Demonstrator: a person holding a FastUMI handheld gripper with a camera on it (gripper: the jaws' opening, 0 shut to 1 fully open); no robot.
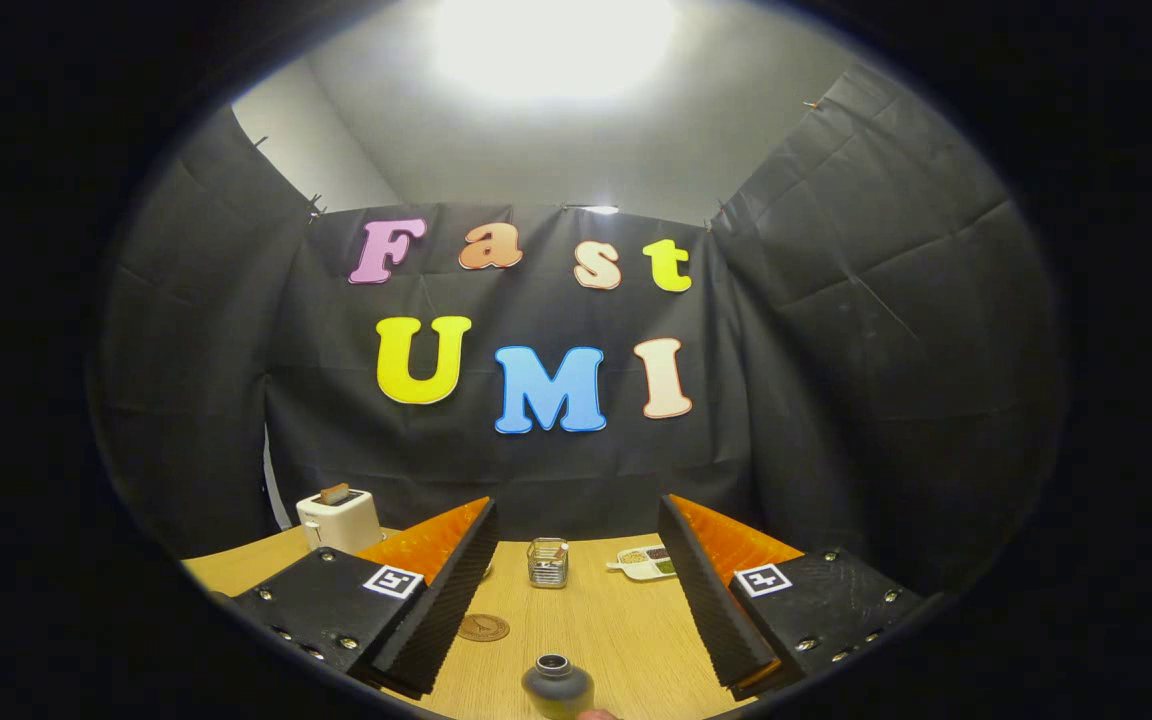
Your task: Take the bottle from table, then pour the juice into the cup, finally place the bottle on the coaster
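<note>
Between the wide-apart jaws (576, 590), low and close, dark bottle (557, 686) upright on the wooden bench (616, 630), untouched, round coaster (483, 627) beside the left jaw, glass cup (547, 561) beyond, white toaster (338, 519) and small dish (644, 562) farther back.

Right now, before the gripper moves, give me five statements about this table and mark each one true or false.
1. The gripper is open, holding nothing. True.
2. The bottle lies tipped on its side. False: it stands upright, its mouth open, between the fingers and near the camera.
3. The cup stands beyond the bottle. True.
4. The bottle rests on the coaster. False: the coaster lies bare, apart from the bottle.
5. The toaster sits by the booth's wall. True.
</note>
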